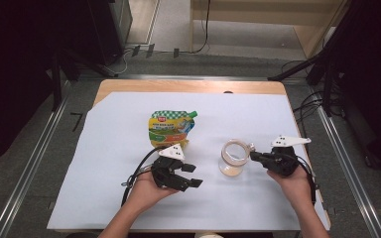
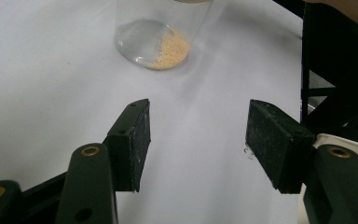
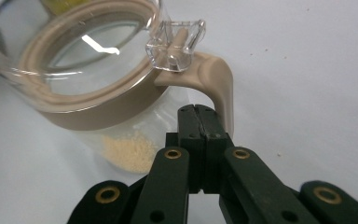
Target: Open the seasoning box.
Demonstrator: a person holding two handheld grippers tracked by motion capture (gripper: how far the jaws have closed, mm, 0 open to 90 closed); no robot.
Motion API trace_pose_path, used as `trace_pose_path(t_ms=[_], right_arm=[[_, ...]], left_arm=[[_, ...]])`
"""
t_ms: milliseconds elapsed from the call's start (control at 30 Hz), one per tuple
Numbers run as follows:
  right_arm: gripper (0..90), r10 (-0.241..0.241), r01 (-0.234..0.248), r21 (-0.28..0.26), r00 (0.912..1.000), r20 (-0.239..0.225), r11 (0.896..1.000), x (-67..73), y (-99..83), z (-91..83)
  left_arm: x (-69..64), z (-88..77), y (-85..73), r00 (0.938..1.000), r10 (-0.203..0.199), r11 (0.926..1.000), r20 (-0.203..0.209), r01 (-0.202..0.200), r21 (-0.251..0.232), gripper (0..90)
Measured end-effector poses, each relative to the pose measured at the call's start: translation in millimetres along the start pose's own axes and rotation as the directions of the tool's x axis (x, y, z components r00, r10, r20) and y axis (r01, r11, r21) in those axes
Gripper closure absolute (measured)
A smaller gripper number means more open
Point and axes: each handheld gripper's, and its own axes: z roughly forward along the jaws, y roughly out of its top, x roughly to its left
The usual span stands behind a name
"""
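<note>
The clear glass jar with a tan plastic collar, hinged clear lid and tan side handle (image 1: pixel 233 157) is standing on the white sheet (image 1: pixel 104 163) that is covering the wooden table (image 1: pixel 188 86), just in front of the right gripper (image 1: pixel 259 157). A small heap of pale yellow grains (image 3: pixel 128 151) is lying at the bottom of the jar, on the side nearest that gripper. In the right gripper view the two black jaws are pressing flat together with nothing between them, their tips sitting right by the lower end of the tan handle (image 3: pixel 221 88); whether they are touching it cannot be told.

The left gripper (image 1: pixel 191 174) is resting lower on the sheet, well to the side of the jar, its jaws standing apart around bare sheet, and the jar is showing beyond them. Behind the left gripper, just past its grey plate, a green and yellow printed spouted pouch (image 1: pixel 170 128) is lying flat.
</note>
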Motion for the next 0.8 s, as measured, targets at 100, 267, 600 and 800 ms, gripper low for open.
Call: trace_pose_path(t_ms=[100,267,600,800], right_arm=[[90.0,0.019,-0.018,-0.047,0.9998,0.010,0.999,-0.8,0.5,-15.2],[90.0,0.112,-0.109,-0.047,0.9926,0.047,0.993,-14.3,-3.4,-12.9],[90.0,0.123,-0.122,-0.018,0.9886,0.087,0.992,-17.7,-1.1,16.5],[90.0,0.099,-0.099,-0.009,0.9887,0.112,0.995,-15.8,-1.1,20.6]], left_arm=[[1.5,-0.5,1.4,0.9997,-0.020,0.9995,0.012,0.020,-0.026,37.3],[6.2,2.2,15.6,0.9928,-0.068,0.9963,0.098,0.073,-0.046,32.7],[4.3,10.9,34.4,0.9991,-0.006,0.9989,0.042,0.008,-0.047,24.0],[6.8,22.6,52.7,0.9992,0.020,0.9991,0.033,-0.019,-0.039,22.0]])
